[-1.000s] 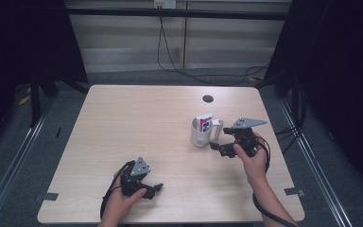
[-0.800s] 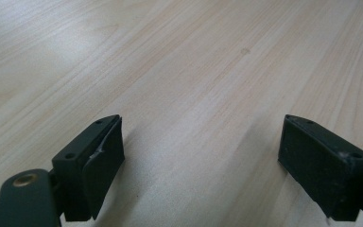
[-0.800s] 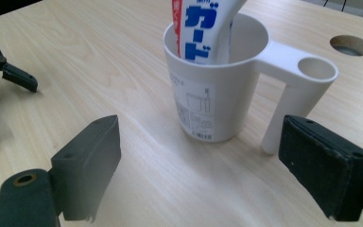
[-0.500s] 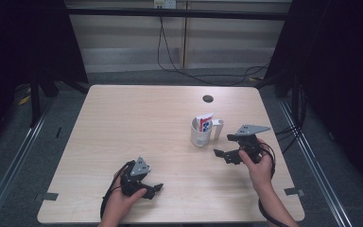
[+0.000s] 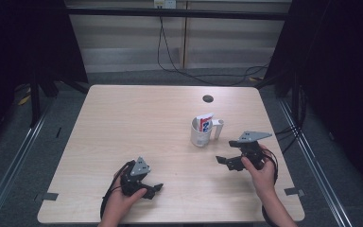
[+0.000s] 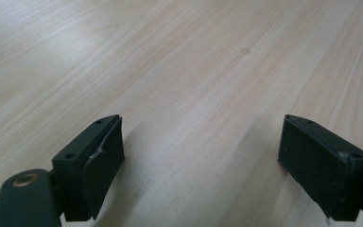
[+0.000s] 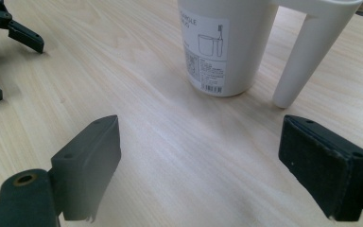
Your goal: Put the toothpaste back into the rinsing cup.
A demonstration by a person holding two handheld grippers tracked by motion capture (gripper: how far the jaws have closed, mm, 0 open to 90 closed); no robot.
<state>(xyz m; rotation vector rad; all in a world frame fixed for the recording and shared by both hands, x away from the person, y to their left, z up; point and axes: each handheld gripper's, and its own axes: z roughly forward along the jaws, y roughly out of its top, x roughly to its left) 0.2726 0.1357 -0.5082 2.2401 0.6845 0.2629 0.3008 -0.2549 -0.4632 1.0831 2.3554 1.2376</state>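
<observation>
The pale wood-grain worktop (image 5: 132,123) (with a small dark round hole (image 5: 208,98) near its far edge) stands on grey floor (image 5: 9,156), black cables (image 5: 170,52) trailing behind.

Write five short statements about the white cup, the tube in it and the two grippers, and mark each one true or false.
1. The white cup stands upright on the table. True.
2. The right gripper is shut on the cup's handle. False: its jaws stand wide apart, short of the cup, holding nothing.
3. A red, white and blue tube sticks up out of the cup. True.
4. The left gripper is holding the tube. False: its jaws are open over bare table, at the near edge, well away from the cup.
5. The cup lies on its side by the dark round hole. False: it is upright, nearer the person than the hole.
</observation>
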